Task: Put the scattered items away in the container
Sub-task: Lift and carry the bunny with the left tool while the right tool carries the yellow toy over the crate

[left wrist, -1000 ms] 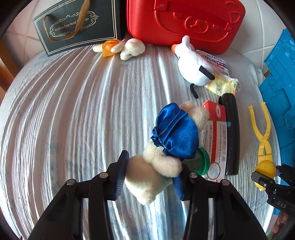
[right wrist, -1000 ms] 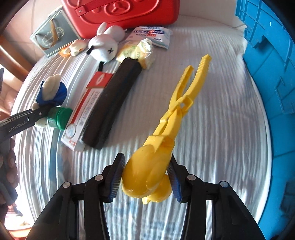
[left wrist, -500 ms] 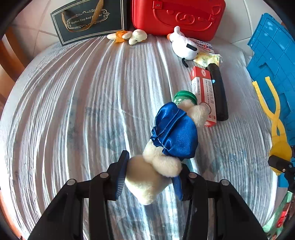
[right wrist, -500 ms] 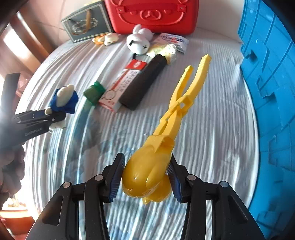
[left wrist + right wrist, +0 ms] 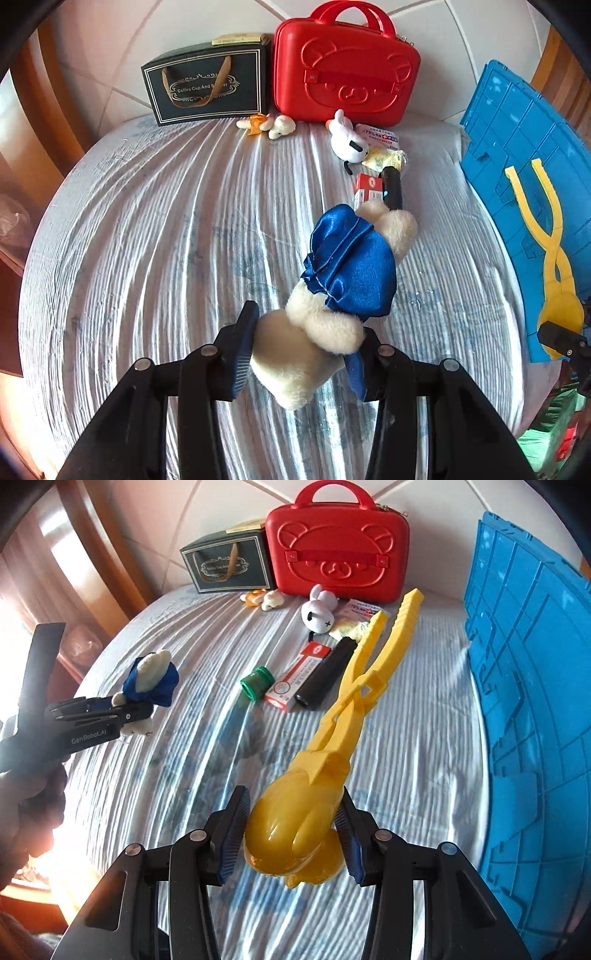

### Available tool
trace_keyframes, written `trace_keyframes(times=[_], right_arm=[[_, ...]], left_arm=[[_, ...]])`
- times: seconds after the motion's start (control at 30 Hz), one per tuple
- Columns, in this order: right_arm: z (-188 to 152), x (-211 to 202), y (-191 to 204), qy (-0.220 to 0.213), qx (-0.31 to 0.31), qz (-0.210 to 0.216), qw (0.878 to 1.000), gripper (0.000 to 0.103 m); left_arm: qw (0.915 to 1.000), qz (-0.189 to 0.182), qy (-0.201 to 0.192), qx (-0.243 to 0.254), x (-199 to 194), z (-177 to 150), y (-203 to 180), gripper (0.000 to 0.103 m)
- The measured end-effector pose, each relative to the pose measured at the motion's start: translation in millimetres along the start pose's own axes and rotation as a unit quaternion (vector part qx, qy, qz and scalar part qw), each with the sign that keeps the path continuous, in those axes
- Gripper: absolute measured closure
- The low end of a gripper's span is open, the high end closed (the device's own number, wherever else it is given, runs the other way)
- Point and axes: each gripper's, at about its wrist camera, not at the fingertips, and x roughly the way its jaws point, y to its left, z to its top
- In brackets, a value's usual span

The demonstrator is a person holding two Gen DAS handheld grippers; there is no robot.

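Observation:
My left gripper (image 5: 301,354) is shut on a cream plush bear in a blue satin dress (image 5: 343,280) and holds it above the white cloth; it also shows in the right wrist view (image 5: 147,679). My right gripper (image 5: 293,834) is shut on the round scoop end of a yellow plastic snowball clamp (image 5: 332,753), held in the air; it also shows in the left wrist view (image 5: 546,251). The blue crate (image 5: 535,686) stands at the right, beside the clamp.
On the cloth lie a green cap (image 5: 256,683), a red-and-white box (image 5: 301,668), a black tube (image 5: 325,672), a white rabbit plush (image 5: 319,609), snack packets (image 5: 384,147) and a small duck plush (image 5: 269,123). A red case (image 5: 345,66) and dark gift bag (image 5: 207,85) stand behind.
Both grippers rose and drew back from the cloth with their loads. The bear left the green cap and box. The clamp moved right, toward the blue crate.

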Motion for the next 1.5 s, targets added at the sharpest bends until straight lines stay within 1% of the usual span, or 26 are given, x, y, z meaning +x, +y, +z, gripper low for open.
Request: trace_keyframes(times=[0.3,0.5,0.63,0.83,1.03,1.2,1.5], right_arm=[[-2.3,-57.1,2.6,-0.041,-0.005,0.002,0.999,0.058],[0.4,-92.3,1.7,-0.069,-0.010,0.007,0.998,0.058],[2.2,-122.0,-0.3,-0.094,-0.020,0.011,0.995,0.058],[2.2,-157.5,-8.2,-0.126,-0.036,0.017,0.991,0.058],[0.6,-186.8,-22.8,-0.150,-0.041,0.025,0.988,0.058],[-5.1,-211.6,-35.6,-0.171,-0.044,0.033,0.984,0.058],[-9.9,-251.3,-73.6,-0.205,-0.042,0.036,0.977,0.058]], left_arm=[[0.9993,-0.003,-0.033,-0.015,-63.6,-1.0,-11.9,0.061],[0.9973,-0.009,-0.072,-0.010,-113.7,8.4,-31.3,0.061],[0.9948,-0.006,-0.101,-0.004,-145.4,16.6,-44.7,0.061],[0.9907,-0.002,-0.135,0.012,-181.8,24.9,-71.5,0.061],[0.9866,-0.001,-0.162,0.024,-209.4,30.7,-101.4,0.061],[0.9838,0.003,-0.175,0.038,-225.2,35.9,-130.2,0.061],[0.9789,-0.003,-0.193,0.066,-242.1,41.9,-187.4,0.061]])
